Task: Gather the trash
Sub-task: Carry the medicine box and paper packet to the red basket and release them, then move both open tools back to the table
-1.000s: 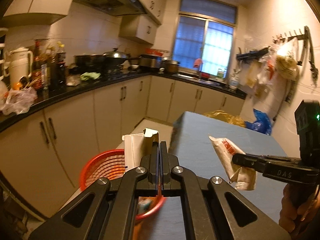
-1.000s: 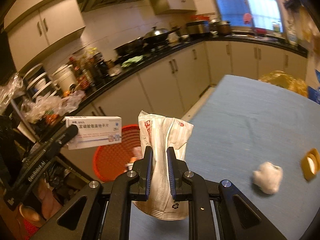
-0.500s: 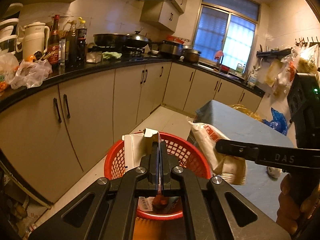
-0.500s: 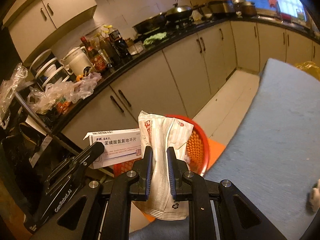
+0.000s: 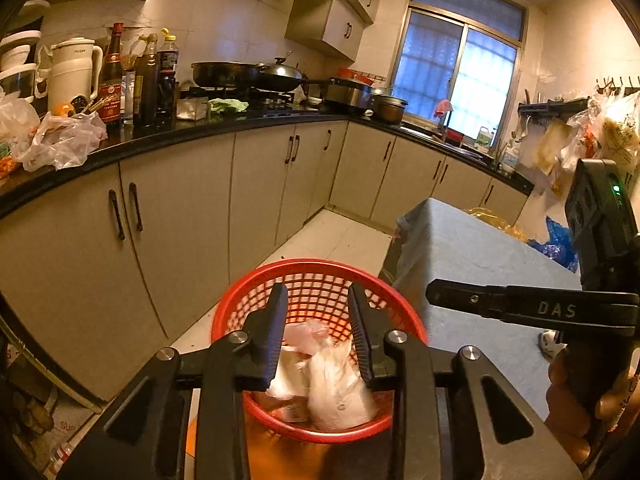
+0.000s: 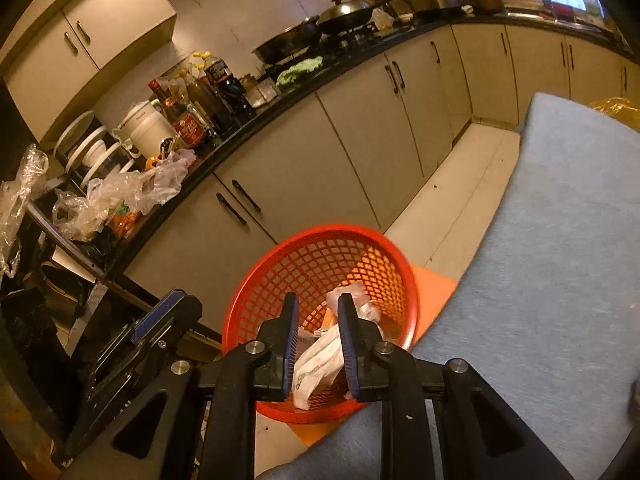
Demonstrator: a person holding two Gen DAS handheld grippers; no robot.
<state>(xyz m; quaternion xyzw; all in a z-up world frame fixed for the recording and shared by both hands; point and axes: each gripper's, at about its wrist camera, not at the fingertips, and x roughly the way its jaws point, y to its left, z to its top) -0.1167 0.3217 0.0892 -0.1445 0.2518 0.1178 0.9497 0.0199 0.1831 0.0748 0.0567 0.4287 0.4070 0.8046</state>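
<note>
- A long run of beige kitchen cabinets (image 5: 192,216) under a black countertop (image 5: 224,126) curves along the wall behind everything; bottles, a white jug and crumpled clear plastic bags crowd its near end.
- A table covered in a blue-grey cloth (image 6: 560,264) fills the right side of both views, its near left edge just beside the basket.
- A round red plastic mesh basket (image 5: 320,280) stands on the floor against that table edge, between table and cabinets, below both grippers.
- The trash lies inside the basket: a white crinkled plastic packet (image 5: 336,392) and other pale wrappers (image 6: 352,300) sit on its bottom, not touched by either tool.
- The left gripper (image 5: 318,340) hangs over the basket mouth; its jaws have just been opening and stand apart, holding nothing, with the dropped packet showing through the gap.
- The right gripper (image 6: 318,344) hangs over the basket too; its jaws have just been opening, parted by a narrower gap and clear of the white printed wrapper (image 6: 316,364) seen below between them.
- A hand (image 5: 588,396) grips the right tool's handle at the far right.
</note>
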